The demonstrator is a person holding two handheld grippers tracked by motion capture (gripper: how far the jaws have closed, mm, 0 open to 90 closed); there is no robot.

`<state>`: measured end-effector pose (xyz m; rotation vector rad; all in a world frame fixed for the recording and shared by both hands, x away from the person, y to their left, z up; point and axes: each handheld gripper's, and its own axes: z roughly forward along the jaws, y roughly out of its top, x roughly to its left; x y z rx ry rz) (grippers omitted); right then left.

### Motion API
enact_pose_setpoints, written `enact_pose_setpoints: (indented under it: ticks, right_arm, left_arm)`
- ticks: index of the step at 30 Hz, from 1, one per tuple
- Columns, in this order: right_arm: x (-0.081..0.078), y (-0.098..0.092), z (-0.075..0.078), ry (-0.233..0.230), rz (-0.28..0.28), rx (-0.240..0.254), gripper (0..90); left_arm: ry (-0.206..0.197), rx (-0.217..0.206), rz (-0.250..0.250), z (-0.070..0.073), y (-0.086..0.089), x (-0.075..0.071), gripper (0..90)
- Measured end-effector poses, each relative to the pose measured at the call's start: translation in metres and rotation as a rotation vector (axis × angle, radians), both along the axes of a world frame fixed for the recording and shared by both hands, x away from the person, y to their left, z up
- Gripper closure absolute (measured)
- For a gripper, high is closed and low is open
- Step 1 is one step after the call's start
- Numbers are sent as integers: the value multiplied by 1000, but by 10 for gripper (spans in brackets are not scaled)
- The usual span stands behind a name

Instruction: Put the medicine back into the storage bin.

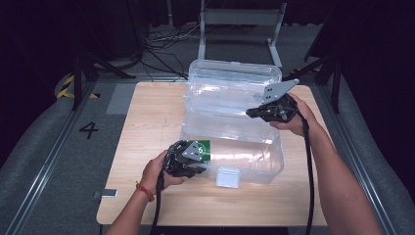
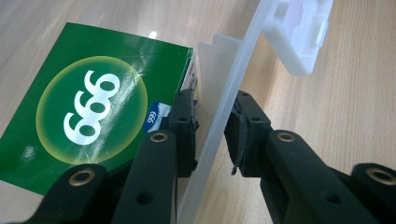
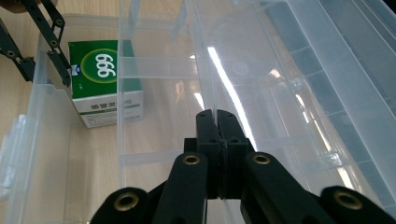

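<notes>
While you stand at the wooden table point(image 1: 147, 112), a clear plastic storage box point(image 1: 230, 142) sits open before you, its lid point(image 1: 235, 81) tilted up at the far side. Inside, at the near left corner, a small green carton point(image 3: 103, 79) lies just beside the wall. Your left gripper point(image 2: 212, 135) straddles the box's near left wall point(image 2: 224, 112), one jaw inside by the carton and one outside; the pads look close to the plastic, narrowly parted, though you cannot tell whether they actually pinch it. Your right gripper point(image 3: 217, 140) is fully closed with nothing between its jaws, hovering over the box's right end near the hinge.

Expect the box to be light and thin, so the walls will likely flex and feel slippery. Grip the wall near a corner or rim, where it is stiffest. Judging by its look, the carton is light cardboard that crushes easily; take it across its flat faces.
</notes>
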<state>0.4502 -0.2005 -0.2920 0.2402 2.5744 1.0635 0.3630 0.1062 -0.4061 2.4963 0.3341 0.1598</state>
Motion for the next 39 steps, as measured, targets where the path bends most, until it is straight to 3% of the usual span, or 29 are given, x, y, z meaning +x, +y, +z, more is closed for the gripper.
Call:
enact_pose_setpoints:
  ticks: [4,17,39]
  right_arm:
    - [-4,-3,-3,9,6,37,897]
    - [-18,-5,-6,-5,23,64,898]
    - [-38,-9,-14,-20,51,83,899]
  left_arm:
    - [-6,1,0,0,0,-1,735]
    - [-3,4,-1,0,0,0,734]
    - [-26,6,19,-1,-2,-4,707]
